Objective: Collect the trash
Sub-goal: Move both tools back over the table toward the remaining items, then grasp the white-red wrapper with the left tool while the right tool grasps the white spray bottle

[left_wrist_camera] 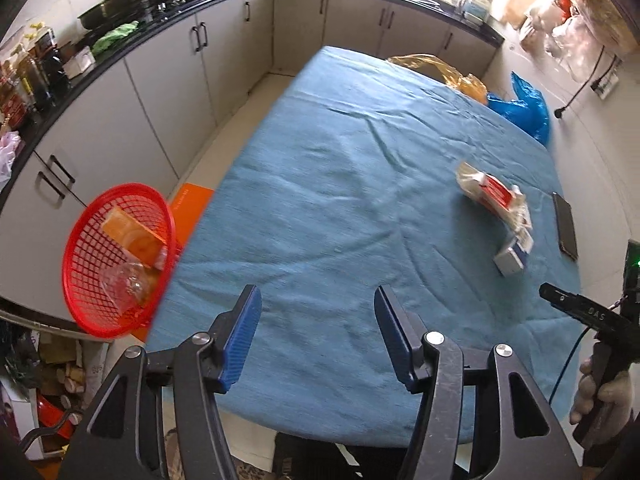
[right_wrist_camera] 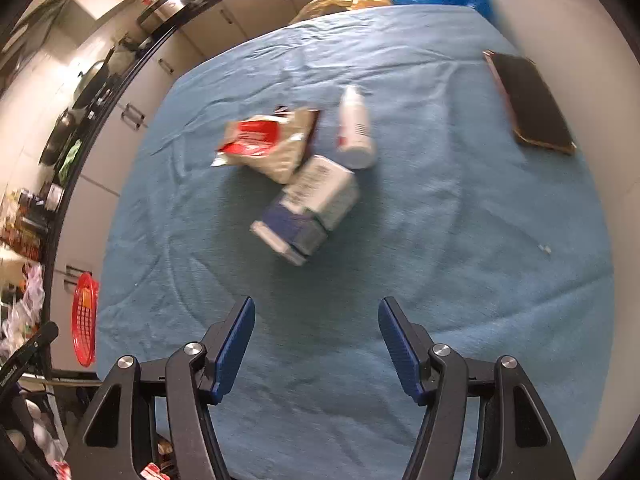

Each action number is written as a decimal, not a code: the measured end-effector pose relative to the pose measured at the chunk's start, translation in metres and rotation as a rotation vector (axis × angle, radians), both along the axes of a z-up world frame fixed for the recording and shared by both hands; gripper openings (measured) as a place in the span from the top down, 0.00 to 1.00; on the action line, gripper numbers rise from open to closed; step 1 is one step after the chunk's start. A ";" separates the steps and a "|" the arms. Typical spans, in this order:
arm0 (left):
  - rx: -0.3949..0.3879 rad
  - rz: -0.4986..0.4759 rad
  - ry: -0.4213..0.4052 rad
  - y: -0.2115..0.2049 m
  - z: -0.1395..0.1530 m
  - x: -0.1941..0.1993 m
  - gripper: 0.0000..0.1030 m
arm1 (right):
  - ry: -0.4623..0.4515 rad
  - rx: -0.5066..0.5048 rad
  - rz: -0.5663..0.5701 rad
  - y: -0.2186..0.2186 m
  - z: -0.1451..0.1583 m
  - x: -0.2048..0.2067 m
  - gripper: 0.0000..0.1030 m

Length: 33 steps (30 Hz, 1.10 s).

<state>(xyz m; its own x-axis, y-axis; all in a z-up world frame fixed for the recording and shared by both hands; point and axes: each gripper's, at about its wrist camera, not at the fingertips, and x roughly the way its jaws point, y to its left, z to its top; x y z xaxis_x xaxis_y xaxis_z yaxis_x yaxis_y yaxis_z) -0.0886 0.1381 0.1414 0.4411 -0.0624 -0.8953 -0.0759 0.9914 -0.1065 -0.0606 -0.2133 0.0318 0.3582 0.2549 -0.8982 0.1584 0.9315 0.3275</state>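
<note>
A red mesh basket hangs off the table's left edge and holds an orange packet and clear plastic; it also shows in the right wrist view. On the blue cloth lie a red-and-beige wrapper, a white bottle and a blue-and-white carton, bunched together. In the left wrist view the wrapper and carton lie to the right. My left gripper is open and empty over the near cloth. My right gripper is open and empty, just short of the carton.
A black phone lies at the table's right edge, also in the left wrist view. Yellow and blue plastic bags sit past the far corner. Kitchen cabinets and a loaded counter run along the left.
</note>
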 end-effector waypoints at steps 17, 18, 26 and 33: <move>-0.061 -0.037 0.051 -0.039 -0.003 -0.007 0.44 | -0.073 0.021 0.029 -0.008 0.016 0.040 0.33; -0.068 -0.033 0.054 -0.038 -0.004 -0.007 0.44 | -0.090 0.004 0.045 -0.004 0.019 0.049 0.33; -0.064 -0.001 0.060 -0.020 -0.002 -0.011 0.44 | -0.111 -0.144 0.132 0.038 0.020 0.151 0.43; -0.103 0.073 0.076 0.010 -0.002 -0.002 0.43 | 0.010 -0.036 0.239 0.075 -0.015 0.165 0.46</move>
<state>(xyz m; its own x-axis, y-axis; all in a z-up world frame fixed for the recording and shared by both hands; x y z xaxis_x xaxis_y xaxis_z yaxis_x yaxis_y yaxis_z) -0.0907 0.1476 0.1398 0.3793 -0.1260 -0.9167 -0.1590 0.9671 -0.1987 0.1048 -0.1387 0.0169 0.2827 0.2991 -0.9114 -0.0647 0.9539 0.2930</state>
